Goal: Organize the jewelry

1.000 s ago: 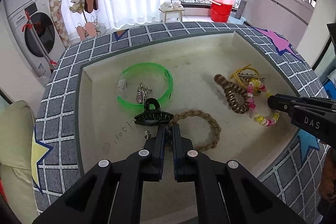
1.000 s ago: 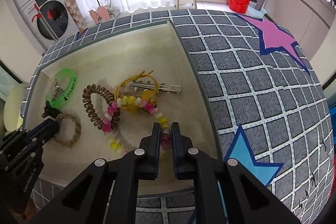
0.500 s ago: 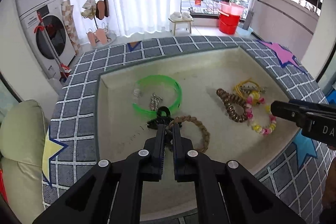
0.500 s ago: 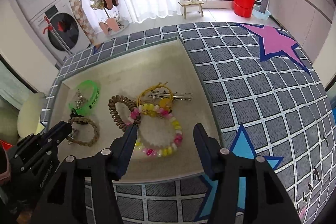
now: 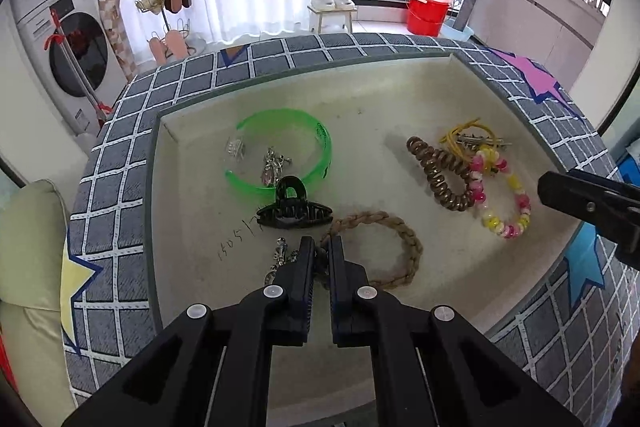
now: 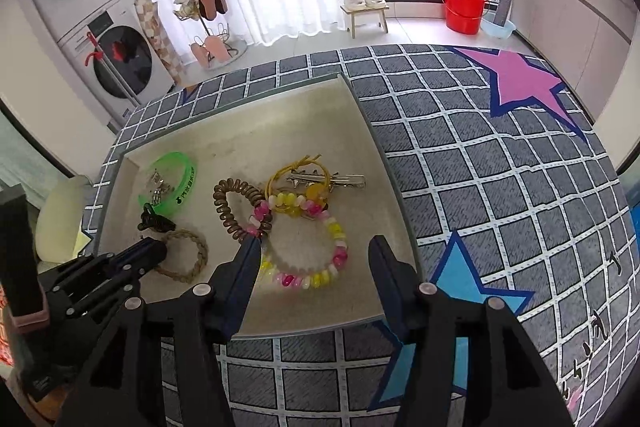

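The right gripper (image 6: 314,259) has just released the bead bracelet (image 6: 304,247) into the tray (image 6: 384,163); the left gripper (image 5: 319,251) is clenched, seemingly on the braided band (image 5: 384,251).

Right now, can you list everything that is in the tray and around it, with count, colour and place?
tray: one, cream, set into the grid cloth
bangle: one, green, left part of tray
silver charms: a few, inside the bangle
claw clip: one, black, beside the bangle's near edge
braided tie: one, tan, near middle
spiral tie: one, brown, right part
bead bracelet: one, pink and yellow, right part
elastic: one, yellow, far right
metal clip: one, silver, across the elastic
cloth: one, grey grid with stars
left gripper: shut on the braided tie
right gripper: jaws just opened, above the bead bracelet
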`<state>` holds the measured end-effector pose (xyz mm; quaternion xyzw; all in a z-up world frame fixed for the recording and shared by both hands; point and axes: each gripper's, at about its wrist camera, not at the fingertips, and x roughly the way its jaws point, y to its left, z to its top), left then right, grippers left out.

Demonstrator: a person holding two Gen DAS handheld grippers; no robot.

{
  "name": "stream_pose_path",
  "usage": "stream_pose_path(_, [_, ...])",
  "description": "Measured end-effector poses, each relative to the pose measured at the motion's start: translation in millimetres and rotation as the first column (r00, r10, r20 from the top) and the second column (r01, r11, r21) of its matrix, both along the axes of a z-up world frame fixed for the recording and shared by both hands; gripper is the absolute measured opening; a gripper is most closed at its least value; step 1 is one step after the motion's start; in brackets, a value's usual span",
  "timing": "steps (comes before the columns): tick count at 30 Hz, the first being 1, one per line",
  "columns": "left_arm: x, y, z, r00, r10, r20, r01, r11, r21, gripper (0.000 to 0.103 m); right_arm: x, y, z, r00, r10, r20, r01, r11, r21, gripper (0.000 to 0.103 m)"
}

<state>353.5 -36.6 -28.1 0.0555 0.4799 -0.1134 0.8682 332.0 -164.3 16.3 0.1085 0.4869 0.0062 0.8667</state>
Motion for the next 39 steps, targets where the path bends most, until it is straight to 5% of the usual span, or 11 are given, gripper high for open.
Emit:
stream_pose_path(14, [0.4,2.0,3.2,1.000,0.005,0.022,-0.005,1.000,-0.007,0.021,-1.7,-5.7,2.9,1.000,-0.014,0.013,0.014,1.000,0.001,0.060])
stream_pose_path(15, [0.6,1.7,3.8,1.000,0.004,0.023,-0.004,1.000,-0.009,0.027,-2.2,-6.4,3.1,1.000,-0.014,0.014,0.014,1.000,0.001,0.060])
stream_pose_path(16, [1.0,1.7,4.6,1.000,0.004,0.023,-0.004,1.000,-0.013,0.072,-2.7,-7.2,3.6,1.000,-0.016,0.015,0.016,1.000,0.003,0.060])
stream_pose_path(17, [1.2,2.1,6.2,1.000,0.013,0.025,-0.012,1.000,-0.015,0.102,-3.2,-8.3,4.3,1.000,-0.018,0.017,0.018,1.000,0.004,0.060])
stream_pose_path(19, [-2.5,2.8,13.5,0.995,0.041,0.088,-0.041,0.999,0.002,0.103,-4.0,-10.1,5.6,1.000,-0.022,0.022,0.021,1.000,0.004,0.060])
stream_pose_path(27, [-5.6,1.7,22.7,0.991,0.035,0.126,-0.039,0.999,0.033,0.103,-2.3,-10.1,1.2,1.000,-0.014,0.007,0.014,1.000,0.000,0.060])
stream_pose_path(30, [-8.0,3.7,23.2,0.991,0.039,0.130,-0.045,0.998,0.045,0.103,-2.0,-7.9,-0.6,1.000,-0.003,0.001,0.003,1.000,0.009,0.072])
stream_pose_path(39, [-20.2,11.3,25.9,0.991,0.055,0.119,-0.061,0.997,0.052,0.103,-4.1,1.1,0.3,0.999,0.050,-0.006,-0.050,0.999,0.000,0.080])
